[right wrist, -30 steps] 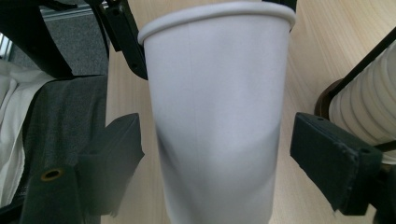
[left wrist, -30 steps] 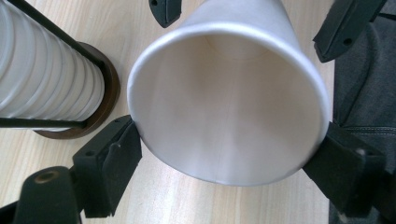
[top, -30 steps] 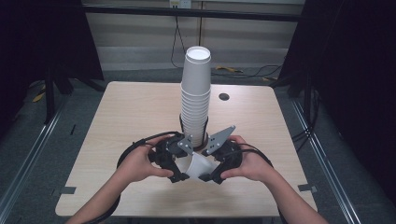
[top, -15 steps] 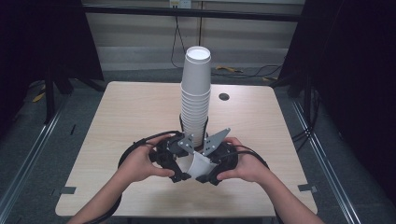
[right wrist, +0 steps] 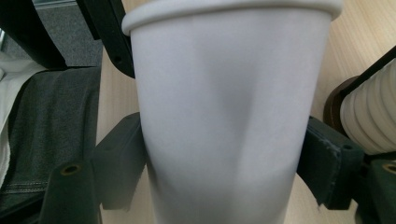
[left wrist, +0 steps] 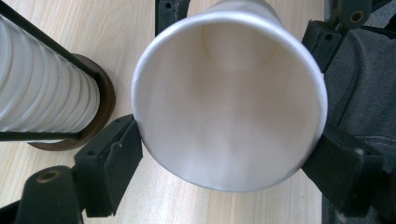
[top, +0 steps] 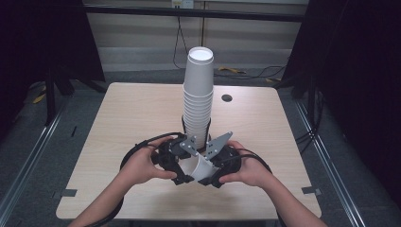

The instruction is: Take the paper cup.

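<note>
A single white paper cup (top: 197, 168) lies on its side between both grippers, just above the table's front middle. My left gripper (top: 183, 166) looks into the cup's open mouth (left wrist: 229, 102). Its two black pads (left wrist: 116, 156) touch the rim on either side, and its jaws have just been closing on the cup. My right gripper (top: 211, 171) grips the cup's wall (right wrist: 224, 116) from the other side, and its pads (right wrist: 327, 163) dent the wall slightly. A tall stack of white cups (top: 197, 101) stands right behind the grippers.
The stack sits in a holder of thin black rods on a round brown base (left wrist: 100, 107). A round dark hole (top: 227, 98) is set in the light wooden table (top: 118, 118) at the back right. Black cables (top: 137, 146) loop around both hands.
Hardly anything: both hands stay at the front of the table with the cup held between the two grippers.
</note>
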`<state>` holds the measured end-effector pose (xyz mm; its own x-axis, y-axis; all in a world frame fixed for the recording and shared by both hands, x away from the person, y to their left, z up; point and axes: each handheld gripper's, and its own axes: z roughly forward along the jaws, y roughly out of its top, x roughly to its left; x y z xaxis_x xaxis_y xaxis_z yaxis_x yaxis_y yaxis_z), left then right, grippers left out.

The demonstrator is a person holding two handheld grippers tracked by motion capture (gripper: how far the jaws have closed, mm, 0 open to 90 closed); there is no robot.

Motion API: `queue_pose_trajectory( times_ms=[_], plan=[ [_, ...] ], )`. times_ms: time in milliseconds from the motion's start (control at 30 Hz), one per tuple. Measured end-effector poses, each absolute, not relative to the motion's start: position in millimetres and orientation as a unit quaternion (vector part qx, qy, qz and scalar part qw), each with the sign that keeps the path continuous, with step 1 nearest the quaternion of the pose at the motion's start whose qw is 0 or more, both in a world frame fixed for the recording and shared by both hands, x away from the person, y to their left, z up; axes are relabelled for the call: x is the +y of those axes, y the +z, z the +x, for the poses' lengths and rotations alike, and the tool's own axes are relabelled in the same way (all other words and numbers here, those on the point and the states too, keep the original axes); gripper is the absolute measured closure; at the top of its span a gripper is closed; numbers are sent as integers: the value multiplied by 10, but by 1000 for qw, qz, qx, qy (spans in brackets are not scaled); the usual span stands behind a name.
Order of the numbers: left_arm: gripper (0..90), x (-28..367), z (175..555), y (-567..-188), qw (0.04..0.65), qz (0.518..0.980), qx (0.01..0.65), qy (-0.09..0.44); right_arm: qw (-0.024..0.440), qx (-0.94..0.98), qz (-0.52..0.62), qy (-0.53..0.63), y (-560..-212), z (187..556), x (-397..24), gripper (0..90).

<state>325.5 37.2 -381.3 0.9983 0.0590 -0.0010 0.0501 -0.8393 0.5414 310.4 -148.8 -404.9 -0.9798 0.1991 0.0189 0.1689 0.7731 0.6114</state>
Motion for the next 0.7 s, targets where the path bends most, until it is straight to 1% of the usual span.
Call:
queue_pose_trajectory(
  times_ms=[267, 500, 700],
  plan=[
    [163, 364, 3256, -3807, 274, 961, 26, 7, 20, 939, 99, 327, -4067, 3105, -1485, 238],
    [158, 359, 3260, -3805, 278, 960, 27, 11, 26, 939, 99, 330, -4079, 3115, -1493, 233],
    [156, 331, 3253, -3790, 283, 959, 28, 12, 18, 936, 102, 335, -4123, 3123, -1500, 231]
  ],
)
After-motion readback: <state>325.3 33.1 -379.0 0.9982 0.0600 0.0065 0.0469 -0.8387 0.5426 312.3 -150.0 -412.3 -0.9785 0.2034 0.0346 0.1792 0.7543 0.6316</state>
